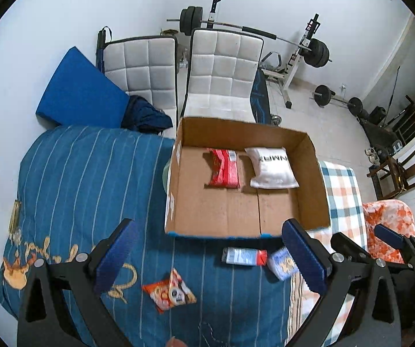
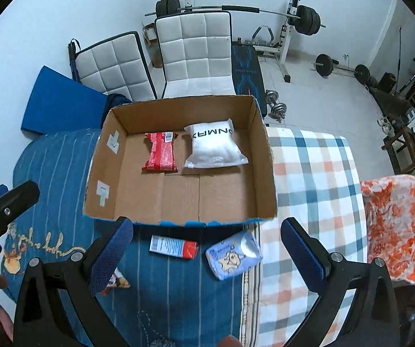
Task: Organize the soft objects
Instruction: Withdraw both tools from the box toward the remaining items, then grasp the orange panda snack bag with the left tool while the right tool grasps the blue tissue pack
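Lying below the cardboard box (image 2: 178, 159), a blue packet (image 2: 233, 257) and tube (image 2: 173, 246) are seen between the spread, empty right gripper (image 2: 207, 256) fingers; the left gripper (image 1: 211, 260) is likewise released.

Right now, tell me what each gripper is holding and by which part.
Nothing is held. The left gripper and the right gripper both hang open above the bed, with nothing between their fingers.
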The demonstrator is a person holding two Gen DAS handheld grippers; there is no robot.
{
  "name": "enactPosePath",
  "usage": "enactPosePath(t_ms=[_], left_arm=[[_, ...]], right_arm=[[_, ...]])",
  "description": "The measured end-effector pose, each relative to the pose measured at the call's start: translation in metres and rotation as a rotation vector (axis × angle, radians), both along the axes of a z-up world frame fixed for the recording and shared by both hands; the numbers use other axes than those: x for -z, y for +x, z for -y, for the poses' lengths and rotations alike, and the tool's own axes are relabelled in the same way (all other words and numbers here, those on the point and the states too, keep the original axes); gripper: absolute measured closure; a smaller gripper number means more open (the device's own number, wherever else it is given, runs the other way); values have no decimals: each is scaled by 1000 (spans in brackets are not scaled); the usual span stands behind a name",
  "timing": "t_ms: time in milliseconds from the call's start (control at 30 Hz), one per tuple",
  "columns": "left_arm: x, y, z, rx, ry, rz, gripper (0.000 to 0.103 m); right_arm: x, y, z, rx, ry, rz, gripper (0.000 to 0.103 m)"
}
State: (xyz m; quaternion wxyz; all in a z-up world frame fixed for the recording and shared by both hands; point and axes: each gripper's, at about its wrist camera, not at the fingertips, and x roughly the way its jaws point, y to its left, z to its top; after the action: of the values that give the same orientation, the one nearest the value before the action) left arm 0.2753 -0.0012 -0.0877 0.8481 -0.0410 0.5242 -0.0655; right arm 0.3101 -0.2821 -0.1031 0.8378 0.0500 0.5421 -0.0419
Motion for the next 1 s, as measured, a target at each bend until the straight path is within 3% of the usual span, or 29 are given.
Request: enactPosePath(t_ms=[100,200,367,400,567,767,900,1000], left_arm=[[3,-17,-4,-15,-9,-13,0],[23,-33,-8,-36,-3,-60,0],[82,-46,-21,-92,30,-200,0],[96,-48,-26,-113,31,-227,0],[147,-52,-51,-214,41,-319,0],[187,-51,-75,-289,20,-412,0],[204,-47,-85,-309,9,-453,0],[217,-44,-89,-310,-5,-492,0]], right_arm=[[4,-13,6,13,9,-21,0],[26,-23,15,48,35,-81,0],[108,-26,53,213,169,-241,0],[134,-26,66,283,247,-279,0],[207,-25,93,531,390,-334,0],[262,-18,87,661,399,-385,2],[274,-18,81,651,343,-420,19],[273,-21,80,554,267,-458,28]])
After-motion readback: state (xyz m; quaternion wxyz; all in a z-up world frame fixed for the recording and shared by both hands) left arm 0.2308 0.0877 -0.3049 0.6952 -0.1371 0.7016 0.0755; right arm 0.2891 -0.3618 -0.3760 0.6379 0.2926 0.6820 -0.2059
